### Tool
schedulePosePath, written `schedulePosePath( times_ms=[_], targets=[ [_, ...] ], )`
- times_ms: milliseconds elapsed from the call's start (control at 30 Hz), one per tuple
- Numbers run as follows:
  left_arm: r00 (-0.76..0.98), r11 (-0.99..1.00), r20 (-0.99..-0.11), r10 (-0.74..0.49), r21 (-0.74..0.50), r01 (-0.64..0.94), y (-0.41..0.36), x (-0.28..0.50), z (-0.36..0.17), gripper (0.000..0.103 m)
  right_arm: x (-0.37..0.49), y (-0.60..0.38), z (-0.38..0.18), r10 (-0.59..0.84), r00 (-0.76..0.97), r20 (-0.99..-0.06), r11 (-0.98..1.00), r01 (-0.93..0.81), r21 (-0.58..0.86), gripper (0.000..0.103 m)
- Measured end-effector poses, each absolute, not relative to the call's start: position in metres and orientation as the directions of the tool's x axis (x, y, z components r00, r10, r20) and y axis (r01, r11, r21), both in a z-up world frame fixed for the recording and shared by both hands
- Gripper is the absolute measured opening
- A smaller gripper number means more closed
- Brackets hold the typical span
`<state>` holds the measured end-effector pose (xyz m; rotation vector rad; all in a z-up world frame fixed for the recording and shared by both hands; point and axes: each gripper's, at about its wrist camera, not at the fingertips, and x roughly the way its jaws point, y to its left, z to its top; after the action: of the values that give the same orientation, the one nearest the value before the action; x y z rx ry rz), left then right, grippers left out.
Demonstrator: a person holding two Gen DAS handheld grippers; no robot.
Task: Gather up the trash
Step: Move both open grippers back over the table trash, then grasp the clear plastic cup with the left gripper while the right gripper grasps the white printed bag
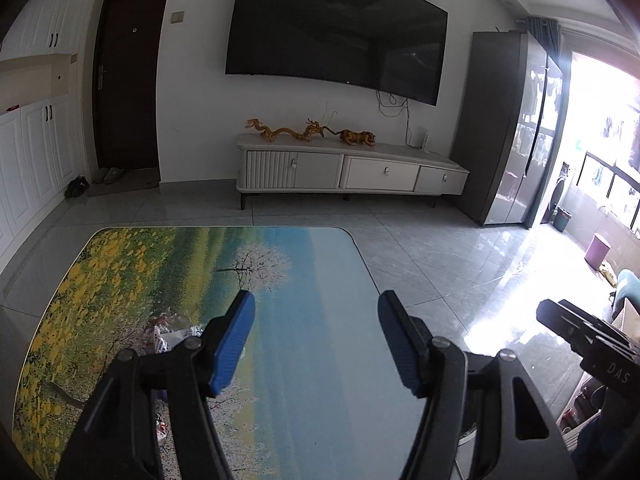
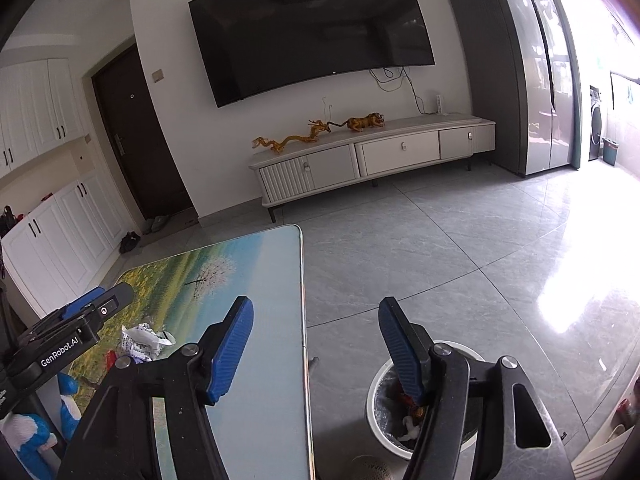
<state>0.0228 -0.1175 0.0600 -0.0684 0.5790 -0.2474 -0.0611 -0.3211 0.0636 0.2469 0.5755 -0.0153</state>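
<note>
In the left wrist view, the left tool (image 1: 316,336) fills the lower half of the frame, its two blue ribbed pads spread wide with nothing between them. It hangs above the rectangular bench with a printed landscape top of yellow flowers and blue sky (image 1: 312,264). At the lower left, partly hidden behind the tool's left finger, lies the crumpled white and clear plastic wrapper trash (image 1: 172,330), resting on the bench surface with something red beside it. The tool points past the trash rather than at it, so it looks poised and not yet committed to a grasp. At the right edge, the black body of the right tool (image 1: 580,332) juts in over the floor.

In the right wrist view, the right tool (image 2: 316,336) is likewise spread apart and empty, straddling the bench's right edge. Below its right finger, in the lower centre-right, stands a round white-rimmed waste bin with a dark liner (image 2: 378,384) on the grey tiled floor (image 2: 460,260), just beside the bench; scraps already lie inside. That placement probably keeps the drop short. The wrapper trash (image 2: 146,340) sits at the lower left on the bench, near the left tool (image 2: 86,300), which seems better placed to reach it.
</note>
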Motion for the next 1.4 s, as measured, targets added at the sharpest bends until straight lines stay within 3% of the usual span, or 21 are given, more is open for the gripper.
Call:
schedulePosePath(
  times_ms=[400,600,767,1167,1400],
  targets=[
    [0.834,0.98,-0.528,-0.161,-0.189,0.069,0.005,0.032,0.046,0.063,-0.039,-0.268,0.073,0.136,0.824,-0.551,0.978,-0.025,0.206,0.064],
    [0.804,0.98,-0.585,-0.106,-0.2,-0.016,0.07,0.057,0.027,0.063,-0.004,-0.235,0.061,0.258,0.765,-0.59,0.96,-0.132,0.249,0.064],
    [0.731,0.973,-0.664,-0.157,-0.232,-0.001,0.096,0.082,-0.002,0.062,0.031,-0.193,0.041,0.346,0.685,-0.641,0.937,-0.226,0.264,0.064],
    [0.532,0.932,-0.768,-0.357,-0.333,0.145,0.083,0.13,-0.055,0.047,0.105,-0.11,-0.022,0.466,0.478,-0.745,0.869,-0.407,0.282,0.063],
    [0.443,0.926,-0.813,-0.377,-0.323,0.194,0.064,0.147,-0.077,0.04,0.125,-0.106,-0.05,0.527,0.39,-0.755,0.823,-0.456,0.339,0.056]
  ],
)
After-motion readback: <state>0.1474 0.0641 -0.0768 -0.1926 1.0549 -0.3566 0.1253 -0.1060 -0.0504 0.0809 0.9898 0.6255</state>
